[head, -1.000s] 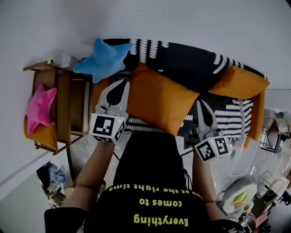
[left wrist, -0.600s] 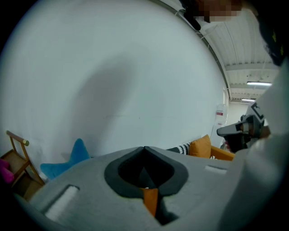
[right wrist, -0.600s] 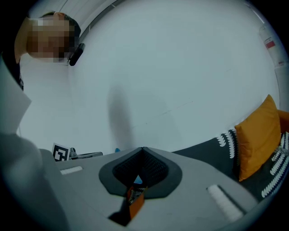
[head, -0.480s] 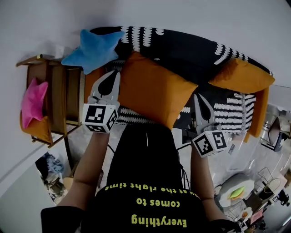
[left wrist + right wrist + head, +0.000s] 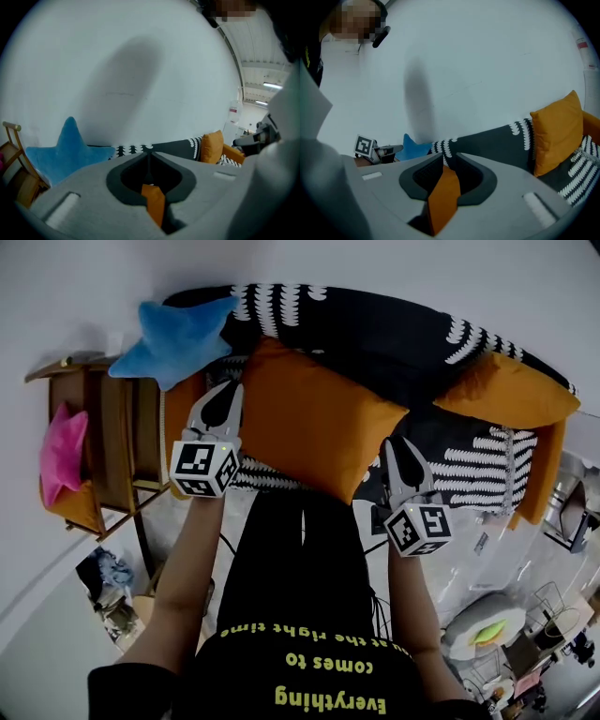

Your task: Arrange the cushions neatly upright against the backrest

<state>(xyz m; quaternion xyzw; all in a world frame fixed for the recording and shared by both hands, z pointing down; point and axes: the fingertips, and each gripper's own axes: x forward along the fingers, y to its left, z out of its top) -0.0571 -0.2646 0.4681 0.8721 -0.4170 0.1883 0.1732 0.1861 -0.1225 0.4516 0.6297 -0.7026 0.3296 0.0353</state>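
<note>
Sinking toward the sofa seat [image 5: 473,465] since the earlier frames, and closing in on the backrest [image 5: 375,329]: orange cushion [image 5: 319,423], slung by its near corners between the two grippers. Clamping the cushion's left corner with the left gripper [image 5: 231,395], jaws together on a fold of orange cloth. Pinching the right corner with the right gripper [image 5: 395,452], jaws having just been opening a little, orange cloth sitting between them and apparently still caught. Hanging tilted above the seat, far edge toward the backrest, near edge toward the person; not yet standing upright.

Also showing: second orange cushion [image 5: 506,390] at the sofa's right end, leaning against the backrest as far as can be judged; blue star cushion [image 5: 173,334] perched at the left end; pink star cushion [image 5: 61,451] lying apart on the wooden rack [image 5: 122,442] beside the sofa.

Step in hand, by judgement: setting the first cushion down in the middle of the sofa. Next move calling for:
- bringing the far edge down onto the seat, close under the backrest;
- tipping the near edge up and back until the cushion's face is lying against the backrest;
- letting go at both corners only then.

Risking otherwise, with the right jaws already loosening ahead of the left: dropping one corner first and leaving the cushion skewed or flopping forward. Remaining after that, most likely: straightening the blue star cushion and checking the second orange cushion.
</note>
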